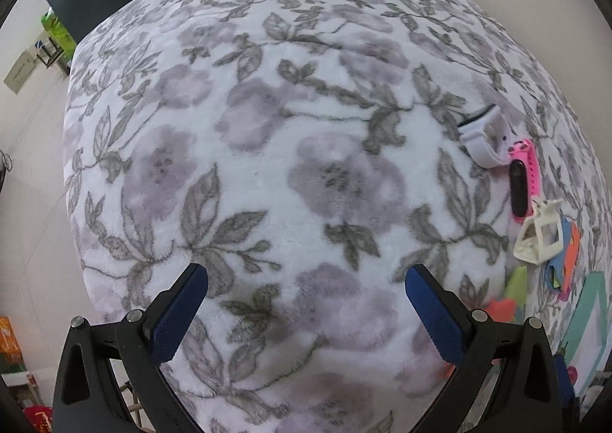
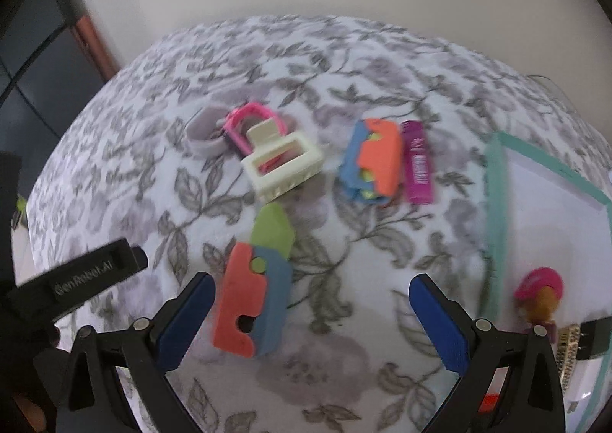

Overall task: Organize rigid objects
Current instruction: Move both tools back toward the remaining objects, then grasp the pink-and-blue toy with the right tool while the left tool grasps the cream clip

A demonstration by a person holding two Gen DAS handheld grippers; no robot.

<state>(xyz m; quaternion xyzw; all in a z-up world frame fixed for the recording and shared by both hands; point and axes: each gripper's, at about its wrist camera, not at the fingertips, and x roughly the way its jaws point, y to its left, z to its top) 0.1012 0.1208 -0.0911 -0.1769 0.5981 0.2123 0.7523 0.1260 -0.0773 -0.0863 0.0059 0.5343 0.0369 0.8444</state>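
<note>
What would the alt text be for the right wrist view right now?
The open right gripper hovers over a floral blanket, its left finger beside an orange, blue and green toy. Beyond lie a cream hair claw, a pink band, a second orange-blue toy and a purple tube; a teal-rimmed tray sits right.

Soft, fuzzy cloth blanket [image 2: 344, 318]. Matt foam blocks [image 2: 250, 303]. Smooth cream plastic clip [image 2: 283, 165]. Shiny pink band [image 1: 522, 180]. Bumpy blue pads on black plastic fingers [image 2: 183, 322].
</note>
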